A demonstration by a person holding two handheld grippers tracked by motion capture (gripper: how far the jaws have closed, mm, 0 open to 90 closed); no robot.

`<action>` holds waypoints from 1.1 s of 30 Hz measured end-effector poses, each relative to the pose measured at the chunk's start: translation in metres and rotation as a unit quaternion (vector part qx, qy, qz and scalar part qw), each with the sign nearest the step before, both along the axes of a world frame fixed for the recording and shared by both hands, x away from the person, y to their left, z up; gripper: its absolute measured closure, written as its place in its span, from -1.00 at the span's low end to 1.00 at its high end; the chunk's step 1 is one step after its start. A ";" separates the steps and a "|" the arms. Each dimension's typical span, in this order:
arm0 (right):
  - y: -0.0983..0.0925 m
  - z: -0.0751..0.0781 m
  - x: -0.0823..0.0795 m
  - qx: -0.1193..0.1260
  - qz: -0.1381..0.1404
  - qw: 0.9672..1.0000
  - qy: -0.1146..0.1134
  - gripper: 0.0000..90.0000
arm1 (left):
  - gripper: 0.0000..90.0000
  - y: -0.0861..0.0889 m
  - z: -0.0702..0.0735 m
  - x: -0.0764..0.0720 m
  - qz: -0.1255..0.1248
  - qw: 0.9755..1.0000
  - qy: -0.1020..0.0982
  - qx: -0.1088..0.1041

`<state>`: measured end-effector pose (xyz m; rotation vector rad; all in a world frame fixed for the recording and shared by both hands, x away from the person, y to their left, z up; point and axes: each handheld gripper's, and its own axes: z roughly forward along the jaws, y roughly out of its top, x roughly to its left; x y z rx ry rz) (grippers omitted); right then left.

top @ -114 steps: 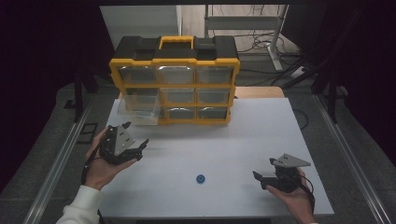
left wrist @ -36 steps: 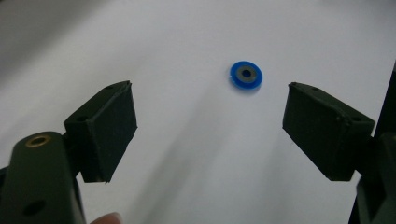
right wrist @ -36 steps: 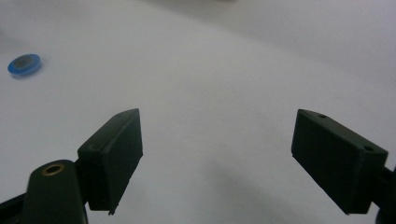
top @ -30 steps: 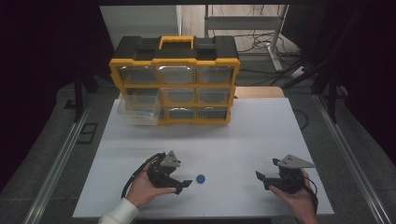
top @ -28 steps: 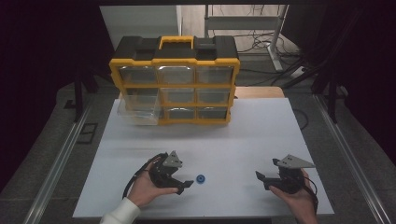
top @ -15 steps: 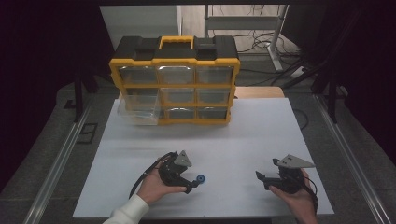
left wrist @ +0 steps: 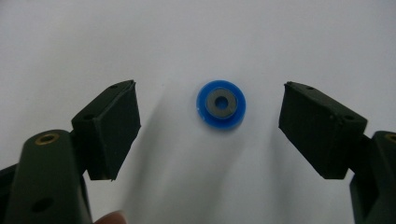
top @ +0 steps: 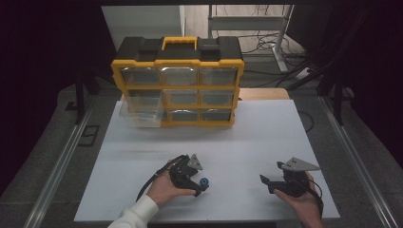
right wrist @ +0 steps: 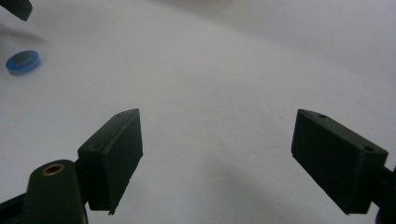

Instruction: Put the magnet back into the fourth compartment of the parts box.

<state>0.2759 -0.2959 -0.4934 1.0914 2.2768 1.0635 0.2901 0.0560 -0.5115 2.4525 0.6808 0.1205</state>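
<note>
Tongs in the person's left hand (top: 167, 187) hang just over a small blue ring with a grey centre (left wrist: 221, 104), which lies flat on the white tabletop (top: 247, 137) near its front edge. In the left gripper view the left tongs (left wrist: 210, 128) stand wide apart with the ring between the two black jaws, touching neither. From above, the ring (top: 205, 182) shows just at the tip of the left tongs (top: 201, 186). Well to the right, the right tongs (top: 264, 181) are held low in the person's right hand (top: 302, 202), and the right gripper view shows the right tongs (right wrist: 217, 140) spread open over bare tabletop, with the ring (right wrist: 22, 61) far off at the upper left. At the back of the tabletop stands a yellow and black drawer organiser (top: 177, 80), its lower left clear drawer (top: 140, 114) pulled out.
</note>
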 end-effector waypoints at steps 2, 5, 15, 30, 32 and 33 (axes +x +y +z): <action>0.000 0.000 0.000 -0.002 0.001 1.000 0.001 -0.62 | -0.52 -0.004 -0.001 0.001 -0.001 1.000 -0.001 0.007; 0.001 0.000 0.000 -0.002 0.001 1.000 0.002 -0.62 | -0.39 -0.011 -0.004 0.001 -0.001 1.000 -0.005 0.020; 0.000 0.000 0.000 -0.003 0.001 1.000 0.002 -0.62 | 0.23 -0.019 -0.007 -0.002 -0.026 0.999 0.000 0.029; 0.001 -0.001 0.000 -0.007 0.001 1.000 0.002 -0.62 | 0.38 -0.015 -0.006 -0.002 -0.029 0.999 0.005 0.020; 0.001 -0.001 0.000 -0.007 0.001 1.000 0.002 -0.62 | 0.38 -0.013 -0.006 -0.003 -0.027 0.999 0.003 0.020; 0.001 -0.001 0.000 -0.007 0.002 1.000 0.002 -0.62 | 0.38 -0.012 -0.006 -0.003 -0.027 0.999 0.002 0.018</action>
